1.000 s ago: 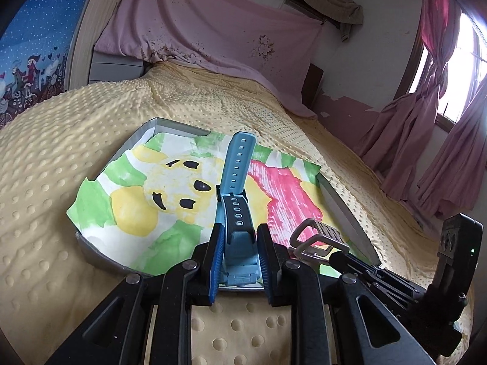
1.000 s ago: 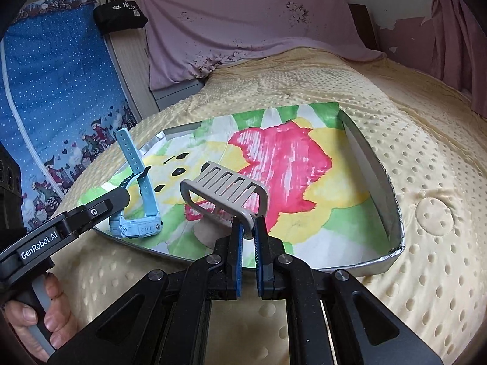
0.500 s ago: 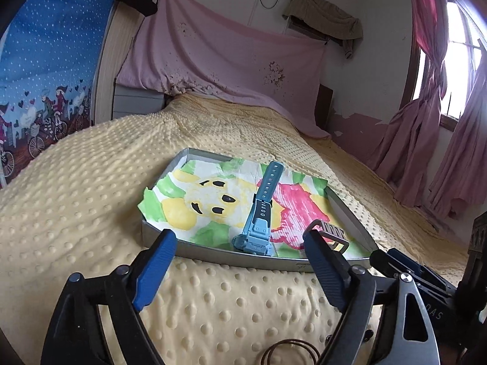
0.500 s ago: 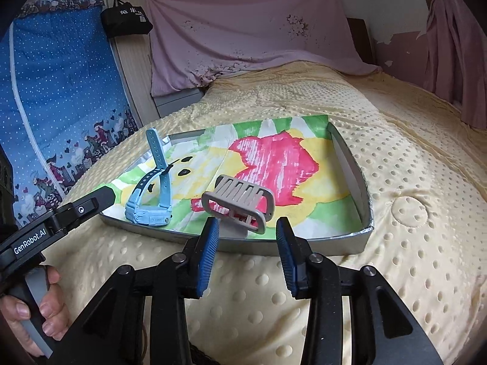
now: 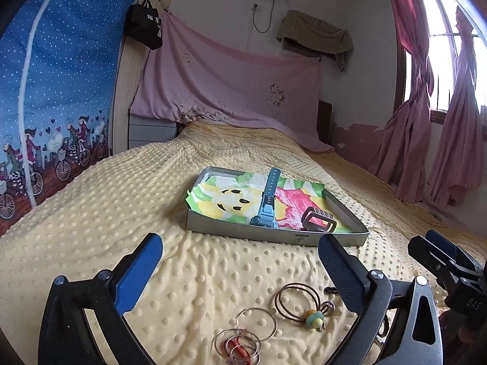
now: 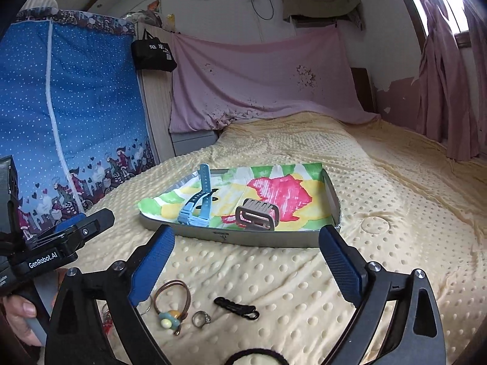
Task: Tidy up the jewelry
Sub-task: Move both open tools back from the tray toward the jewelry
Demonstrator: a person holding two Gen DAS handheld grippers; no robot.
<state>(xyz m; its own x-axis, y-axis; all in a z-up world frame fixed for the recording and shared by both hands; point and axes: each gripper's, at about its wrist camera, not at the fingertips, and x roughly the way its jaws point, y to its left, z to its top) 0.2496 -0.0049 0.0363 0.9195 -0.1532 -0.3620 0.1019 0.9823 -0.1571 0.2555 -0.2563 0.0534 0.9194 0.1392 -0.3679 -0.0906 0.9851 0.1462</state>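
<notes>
A bed covered by a pale yellow dotted blanket (image 5: 100,219) fills both views, with a pink sheet (image 5: 231,91) hung across the wall at its head. On the blanket sits a shallow grey tray (image 5: 274,237) lined with a painted paper (image 6: 274,194) in green, yellow and pink. Inside the tray, the blue watch (image 5: 267,203) rests on its case near the front wall with one strap rising upright; the grey watch strap (image 6: 258,217) stands on edge just beside it, to its right, apart from it. The left gripper (image 5: 239,273) is over the blanket short of the tray, its jaws opening, wide apart, nothing between the pads. The right gripper (image 6: 246,266) is likewise short of the tray, jaws opening and spread wide, nothing gripped; a hand (image 6: 21,313) on the other gripper's handle shows at the left edge of the right wrist view. Loose pieces lie on the blanket near the grippers, outside the tray: thin hoop earrings (image 5: 243,339) with a red piece among them, a brown cord bracelet (image 5: 299,302) with a yellow and pale green bead, a black clip (image 6: 236,307) and a small silver ring (image 6: 201,318), each lying separate except the overlapping hoops.
</notes>
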